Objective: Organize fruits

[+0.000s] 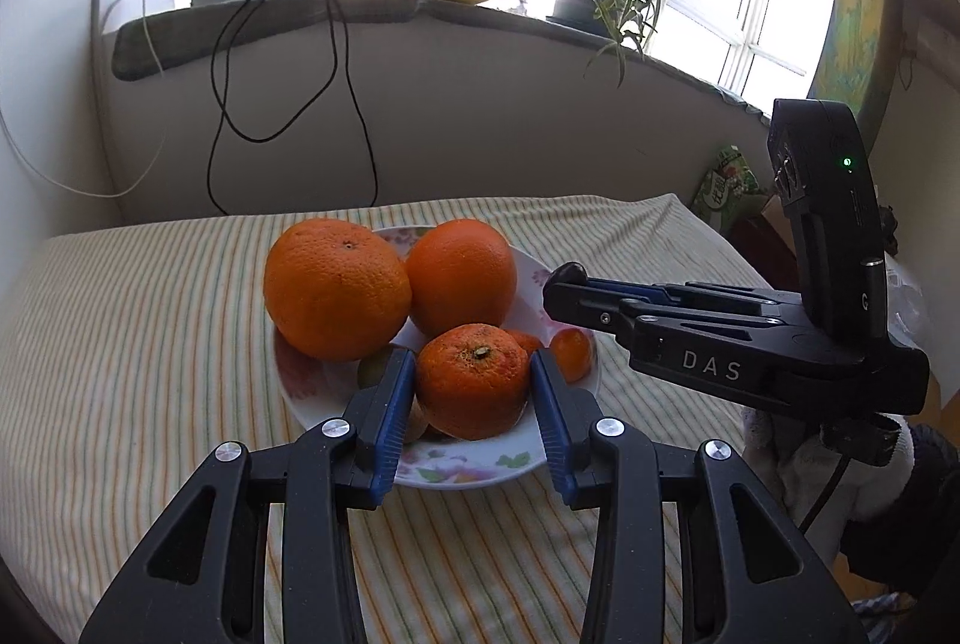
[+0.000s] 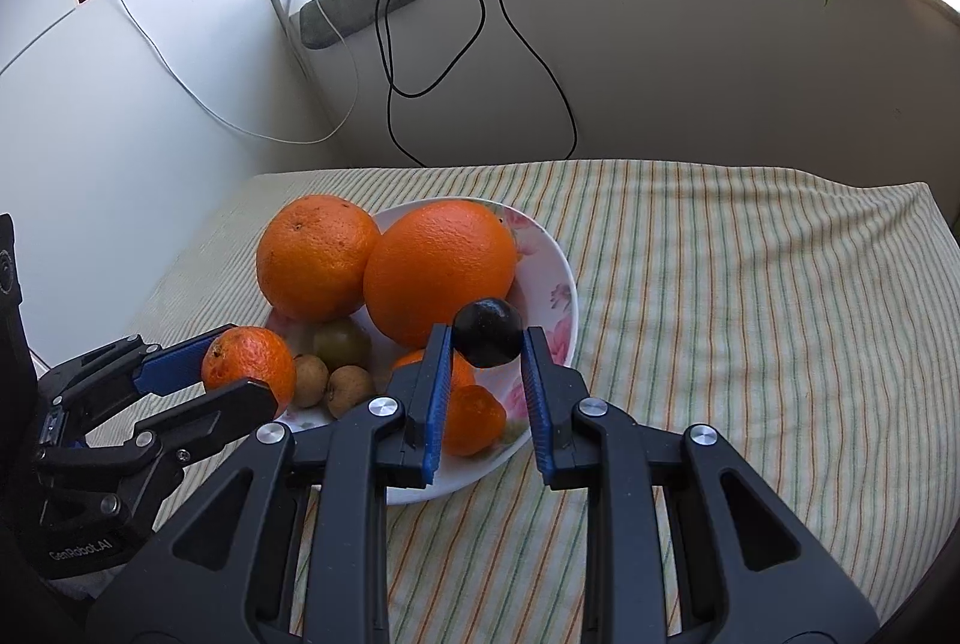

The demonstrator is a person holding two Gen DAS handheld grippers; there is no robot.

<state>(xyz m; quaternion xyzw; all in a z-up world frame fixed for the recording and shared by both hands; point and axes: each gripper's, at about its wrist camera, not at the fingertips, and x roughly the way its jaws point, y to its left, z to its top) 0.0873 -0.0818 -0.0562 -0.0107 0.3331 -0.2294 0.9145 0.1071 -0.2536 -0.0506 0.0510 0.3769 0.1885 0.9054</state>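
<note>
your left gripper [image 1: 474, 380] has its fingers clamped on a mandarin [image 1: 473, 379], one blue pad on each flank, stem end facing up toward you. your right gripper [image 2: 487, 338] is shut on a small dark round fruit [image 2: 487, 332], pinched at the very fingertips. both loads hang over the flowered plate [image 2: 558, 296] on the striped desk [image 2: 750, 314].

the relation that counts: in the right wrist view the mandarin sits at about 8 o'clock over the plate's near-left rim, while the dark fruit is over the plate's middle-right, just in front of the nearer big orange [image 2: 441, 272]. the second big orange [image 2: 318, 257] fills 10 o'clock. so free plate lies mainly toward 3 o'clock of the dark fruit, and that is your right hand's side.

round fruit has no long axis to mind, but the dark one, held only at the tips, looks likely to roll once released. the small brown fruits [image 2: 330, 380] crowd the plate beside the mandarin.
</note>
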